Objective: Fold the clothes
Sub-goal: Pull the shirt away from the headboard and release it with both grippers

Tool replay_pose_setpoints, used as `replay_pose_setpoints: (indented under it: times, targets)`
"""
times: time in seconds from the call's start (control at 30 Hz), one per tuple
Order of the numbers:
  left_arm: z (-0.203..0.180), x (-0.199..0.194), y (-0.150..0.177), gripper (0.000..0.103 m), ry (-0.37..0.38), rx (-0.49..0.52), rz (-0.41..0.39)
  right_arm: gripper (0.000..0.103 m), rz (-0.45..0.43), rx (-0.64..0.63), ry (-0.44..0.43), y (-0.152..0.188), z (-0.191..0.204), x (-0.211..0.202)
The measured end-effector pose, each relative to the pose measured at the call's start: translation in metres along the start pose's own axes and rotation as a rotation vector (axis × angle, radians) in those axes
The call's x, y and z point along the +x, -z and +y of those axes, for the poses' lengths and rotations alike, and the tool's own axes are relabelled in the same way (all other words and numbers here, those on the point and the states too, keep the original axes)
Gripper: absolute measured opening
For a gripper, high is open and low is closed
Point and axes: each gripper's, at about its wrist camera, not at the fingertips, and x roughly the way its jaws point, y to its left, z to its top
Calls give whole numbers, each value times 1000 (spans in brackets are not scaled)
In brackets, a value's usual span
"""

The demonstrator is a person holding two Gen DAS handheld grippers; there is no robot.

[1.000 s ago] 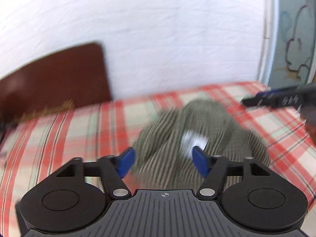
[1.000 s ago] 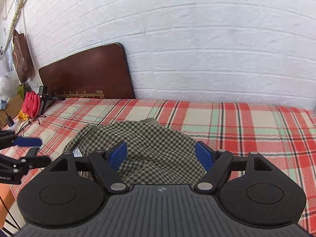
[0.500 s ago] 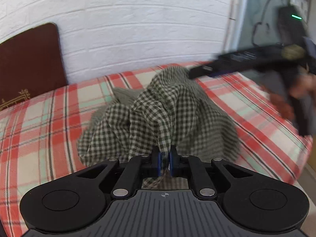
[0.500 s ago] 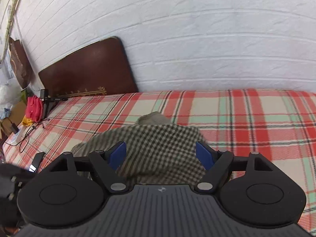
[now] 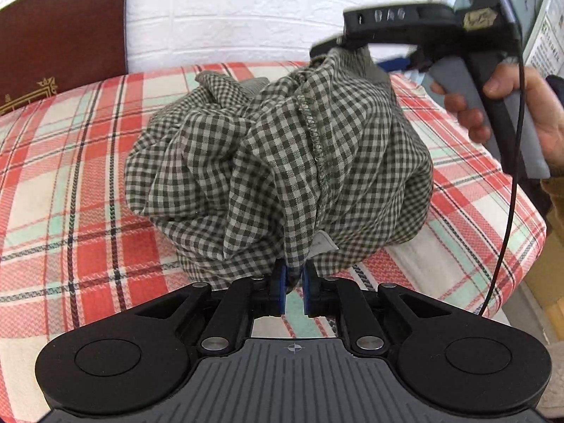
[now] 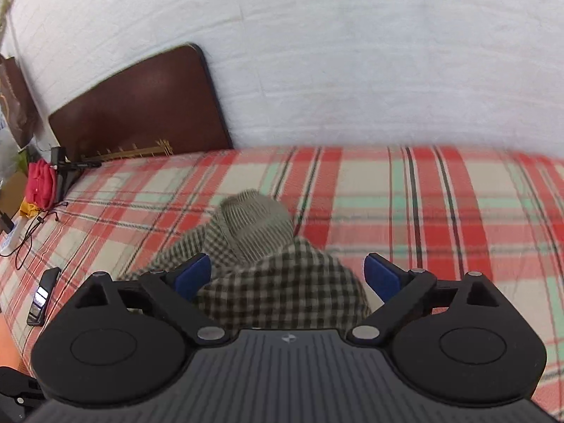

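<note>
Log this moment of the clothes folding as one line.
left gripper: shut on checked garment | right gripper: open above it | garment: bunched on plaid bed

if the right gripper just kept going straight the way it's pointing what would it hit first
Most likely the checked garment, which lies bunched directly between and ahead of the right gripper's open fingers. Past it is the plaid bed cover, then the white brick wall. Blur makes the depth uncertain.

Bright daylight, fisheye warp, motion blur.
</note>
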Motion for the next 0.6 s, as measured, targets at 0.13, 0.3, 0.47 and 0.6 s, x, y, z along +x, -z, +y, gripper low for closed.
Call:
replay_pose_setpoints:
  times: [0.13,0.3,0.47,0.6]
  targets:
    - [4,-6,-1,9,-23,-4,1,16,19,18,-59,5,-1,-11]
    - [18,-37,2,31,-61,-35,-13,15,126,-39,-135,36,12,-19]
    - [44,-74,9,43,-174,-131,-60,15,287,-150,-212,82,34,-24]
    - [49,-84,3,44,-209,-154,-84,15,415,-239,-273,119,52,-27]
